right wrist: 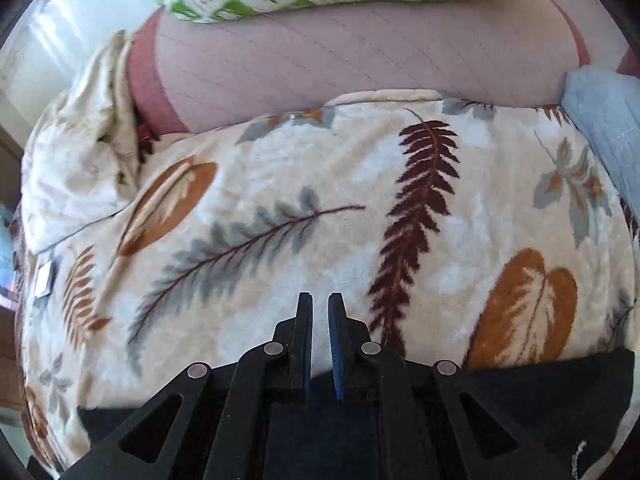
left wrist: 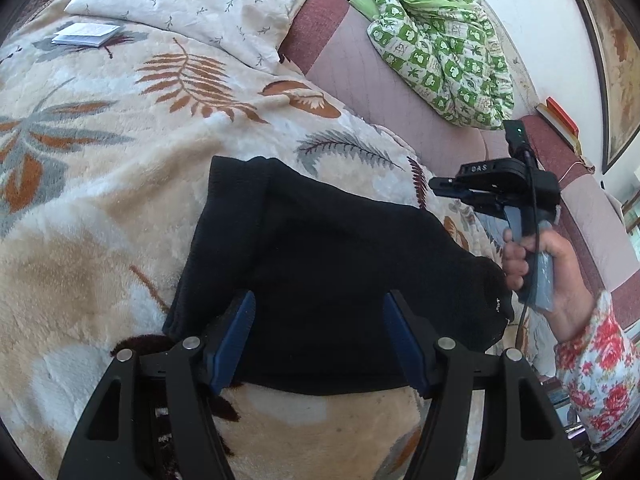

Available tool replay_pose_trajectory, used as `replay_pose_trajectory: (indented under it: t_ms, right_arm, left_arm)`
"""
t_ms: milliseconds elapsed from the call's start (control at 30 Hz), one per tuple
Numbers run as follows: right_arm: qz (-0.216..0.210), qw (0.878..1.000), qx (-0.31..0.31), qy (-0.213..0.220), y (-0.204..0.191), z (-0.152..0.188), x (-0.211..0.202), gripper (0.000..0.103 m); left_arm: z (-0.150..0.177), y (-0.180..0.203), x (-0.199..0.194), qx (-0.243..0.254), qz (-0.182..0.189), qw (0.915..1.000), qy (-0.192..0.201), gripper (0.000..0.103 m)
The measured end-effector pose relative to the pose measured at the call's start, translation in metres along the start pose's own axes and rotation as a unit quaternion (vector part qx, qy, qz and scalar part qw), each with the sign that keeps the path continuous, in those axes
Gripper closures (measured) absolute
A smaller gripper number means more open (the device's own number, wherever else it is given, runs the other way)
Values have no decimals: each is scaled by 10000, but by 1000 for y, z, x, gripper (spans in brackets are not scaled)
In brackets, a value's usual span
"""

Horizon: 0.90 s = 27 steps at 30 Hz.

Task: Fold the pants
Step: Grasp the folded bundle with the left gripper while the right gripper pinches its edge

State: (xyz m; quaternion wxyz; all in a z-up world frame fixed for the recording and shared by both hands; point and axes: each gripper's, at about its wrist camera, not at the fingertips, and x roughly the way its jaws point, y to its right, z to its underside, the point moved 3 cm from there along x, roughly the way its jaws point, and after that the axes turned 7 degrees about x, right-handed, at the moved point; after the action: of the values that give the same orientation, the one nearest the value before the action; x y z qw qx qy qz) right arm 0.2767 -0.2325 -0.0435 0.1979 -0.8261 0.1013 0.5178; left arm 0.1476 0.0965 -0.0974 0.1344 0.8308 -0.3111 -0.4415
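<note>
Two tongs are in play over a bed covered by a leaf-print blanket [left wrist: 120,184]. The black pants [left wrist: 320,280] lie folded into a compact bundle on that blanket, filling the middle and lower part of the left wrist view. The left tongs [left wrist: 320,344] stand wide, their blue-padded fingers [left wrist: 236,340] spread to either side above the near edge of the pants, holding nothing.

At 3 o'clock in that view a hand [left wrist: 548,264] in a flowered sleeve grips the handle of the right tongs [left wrist: 440,188], held in the air just beyond the pants' far corner. In the right wrist view those tongs [right wrist: 320,308] are drawn narrow, a slim gap left between the fingers, nothing in them; the pants [right wrist: 560,396] show at 5 o'clock.

A pale pillow [left wrist: 200,4] lies at 11 o'clock and a green patterned quilt [left wrist: 440,40] at 1 o'clock.
</note>
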Motion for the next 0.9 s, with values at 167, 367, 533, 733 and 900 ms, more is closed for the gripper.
replay_pose_trajectory:
  t_ms: [167,367,533,733,900]
  right_arm:
    - [498,9978,-293,-320,8,47,16,51]
    - [252,9961,-828,-189,-36,62,-1,49]
    - [-561,9779,-1962,-453,-126,87,-15,38]
    - [-1035,9441,-2871,-1247,-211,131,1,29]
    - [-435,9273,-3465,-1350,-242,151,24,28]
  left_arm:
    - [-1,0,-6,-114,34,9999,-65,37]
    - [-14,-28,-46,-624,-247,9971,347,34]
    - [-12,-70,-56,-1531,-148,9875,336,34]
    - [-13,-80,-66,-1883,232,9812,356,34]
    - [-11,-97,-74,-2289,308,9718,484,34]
